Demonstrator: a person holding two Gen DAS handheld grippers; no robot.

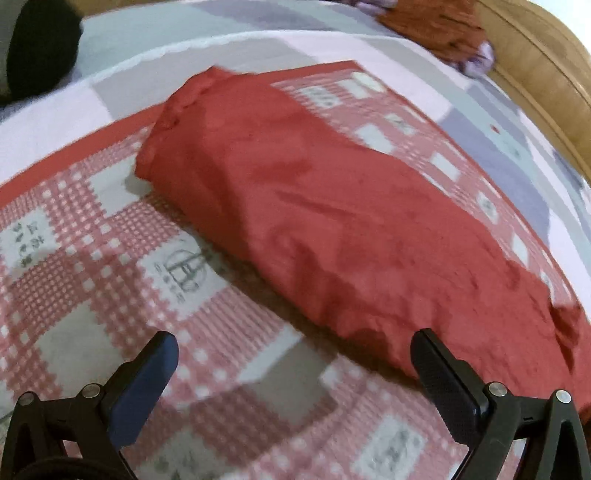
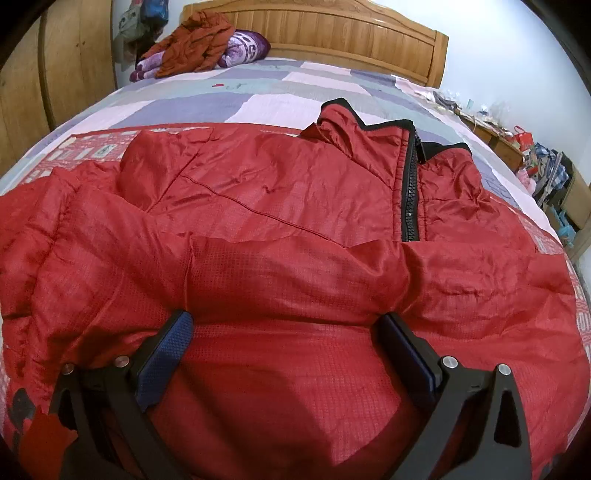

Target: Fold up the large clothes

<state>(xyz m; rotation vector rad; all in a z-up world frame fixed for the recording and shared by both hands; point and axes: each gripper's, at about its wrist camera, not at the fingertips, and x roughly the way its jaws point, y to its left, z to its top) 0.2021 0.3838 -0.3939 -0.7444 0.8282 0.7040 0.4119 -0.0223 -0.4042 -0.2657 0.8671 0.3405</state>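
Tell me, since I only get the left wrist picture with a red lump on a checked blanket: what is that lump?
Observer: A red padded jacket; the right wrist view shows its black zipper.
Operator: Is the other tool holding it?
Observer: No. The right tool is open, its fingers spread over the jacket's fabric.
Operator: Anything else lying on the bed?
Observer: A rust-orange garment is heaped by the wooden headboard, on a purple patterned bundle.
Operator: And beside the bed?
Observer: A cluttered wooden side table stands off one side.
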